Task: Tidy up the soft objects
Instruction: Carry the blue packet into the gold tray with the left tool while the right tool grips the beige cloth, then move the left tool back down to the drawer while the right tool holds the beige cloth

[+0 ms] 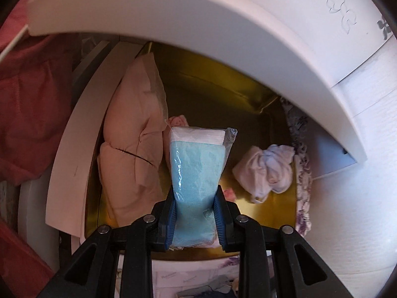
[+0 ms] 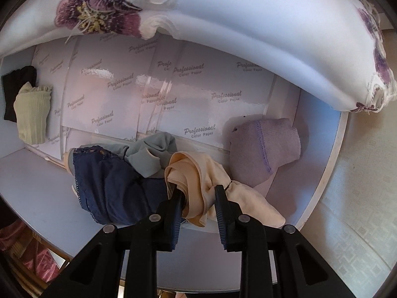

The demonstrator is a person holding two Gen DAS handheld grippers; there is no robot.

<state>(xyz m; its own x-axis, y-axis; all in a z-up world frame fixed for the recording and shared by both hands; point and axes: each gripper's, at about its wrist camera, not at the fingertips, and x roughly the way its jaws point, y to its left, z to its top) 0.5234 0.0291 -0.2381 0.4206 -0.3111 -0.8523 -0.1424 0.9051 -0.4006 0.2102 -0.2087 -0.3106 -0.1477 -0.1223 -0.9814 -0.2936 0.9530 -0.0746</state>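
My left gripper [image 1: 196, 191] is shut on a light blue cloth packed in clear plastic [image 1: 198, 159], with a white card at its top end. It hangs over a gold-lined drawer [image 1: 223, 87]. In the right wrist view my right gripper [image 2: 198, 190] points down into a white drawer [image 2: 29, 173]. A bunched beige garment [image 2: 188, 171] is pinched between its fingertips. The garment lies against a navy lace-edged garment [image 2: 111, 186] and a grey cloth [image 2: 151, 154].
The gold drawer holds a pink wrapped pillow [image 1: 134, 134] at left and a crumpled white cloth [image 1: 268, 171] at right. A white shelf edge [image 1: 173, 17] overhangs it. The white drawer holds a lilac sock [image 2: 263, 149], a pale green sock [image 2: 32, 114] and a black cloth [image 2: 17, 87]. A floral white cloth [image 2: 223, 12] drapes above.
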